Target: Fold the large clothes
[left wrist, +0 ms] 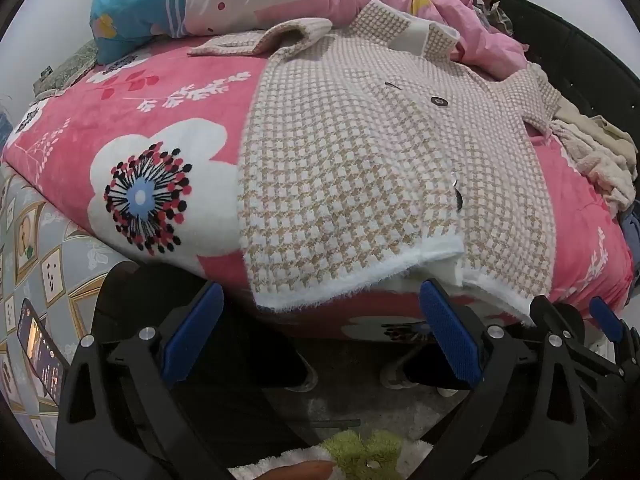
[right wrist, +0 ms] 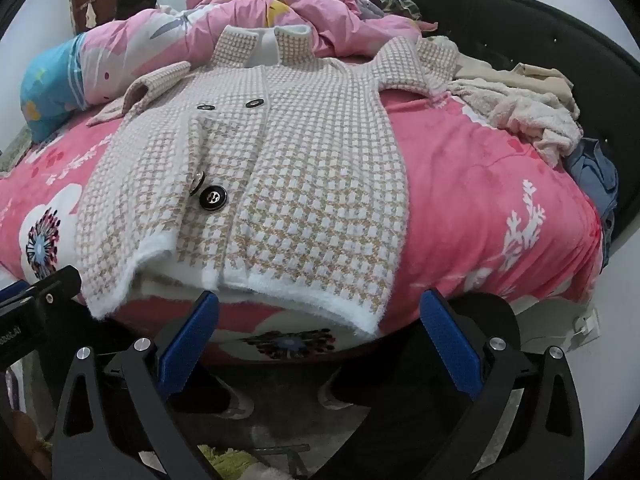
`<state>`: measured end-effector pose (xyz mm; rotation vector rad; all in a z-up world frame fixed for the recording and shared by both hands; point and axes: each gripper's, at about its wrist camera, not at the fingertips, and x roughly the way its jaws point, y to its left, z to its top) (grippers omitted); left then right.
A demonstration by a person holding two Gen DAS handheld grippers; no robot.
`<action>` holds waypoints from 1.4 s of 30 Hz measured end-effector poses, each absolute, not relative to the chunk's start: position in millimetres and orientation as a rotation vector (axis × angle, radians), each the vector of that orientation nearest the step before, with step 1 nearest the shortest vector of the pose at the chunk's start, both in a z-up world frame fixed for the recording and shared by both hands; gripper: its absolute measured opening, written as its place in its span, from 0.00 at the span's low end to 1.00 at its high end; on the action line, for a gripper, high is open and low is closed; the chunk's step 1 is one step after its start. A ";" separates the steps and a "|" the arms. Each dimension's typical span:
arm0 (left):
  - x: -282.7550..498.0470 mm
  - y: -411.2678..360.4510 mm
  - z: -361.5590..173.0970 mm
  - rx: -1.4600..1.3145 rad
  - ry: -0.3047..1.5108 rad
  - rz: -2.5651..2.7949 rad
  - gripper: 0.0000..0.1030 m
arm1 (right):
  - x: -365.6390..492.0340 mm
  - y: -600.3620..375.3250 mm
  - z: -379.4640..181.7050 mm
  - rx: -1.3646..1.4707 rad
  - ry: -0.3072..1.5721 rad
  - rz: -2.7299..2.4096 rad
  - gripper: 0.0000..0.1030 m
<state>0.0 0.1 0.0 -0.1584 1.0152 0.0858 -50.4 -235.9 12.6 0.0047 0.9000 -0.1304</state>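
A beige and white houndstooth knit jacket (left wrist: 352, 168) (right wrist: 280, 160) with dark buttons lies flat on a pink flowered blanket (left wrist: 132, 120) (right wrist: 480, 200), front up, collar at the far side. Its white fuzzy hem hangs at the near edge of the bed. My left gripper (left wrist: 320, 312) stands open just in front of the hem's left part, nothing between its blue pads. My right gripper (right wrist: 320, 320) also stands open, in front of the hem's right part, apart from the cloth. The right gripper (left wrist: 576, 320) shows at the lower right of the left wrist view.
A pink quilt (right wrist: 280, 4) and a blue pillow (left wrist: 128, 12) pile up at the far side. Loose cream and blue clothes (right wrist: 536, 116) lie at the right by a dark headboard (right wrist: 560, 40). A phone (left wrist: 40, 356) lies at lower left. Shoes (right wrist: 224, 396) stand on the floor below.
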 end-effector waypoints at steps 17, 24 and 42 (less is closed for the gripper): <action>-0.3 -0.4 0.0 -0.156 1.017 0.087 0.92 | -50.0 -232.9 15.8 -0.009 0.897 -0.125 0.95; -0.7 -0.2 0.4 -0.157 1.015 0.091 0.92 | -49.1 -234.6 15.6 -0.008 0.903 -0.121 0.95; 1.0 7.2 0.0 -0.159 1.013 0.098 0.92 | -46.7 -230.8 19.3 -0.011 0.908 -0.101 0.95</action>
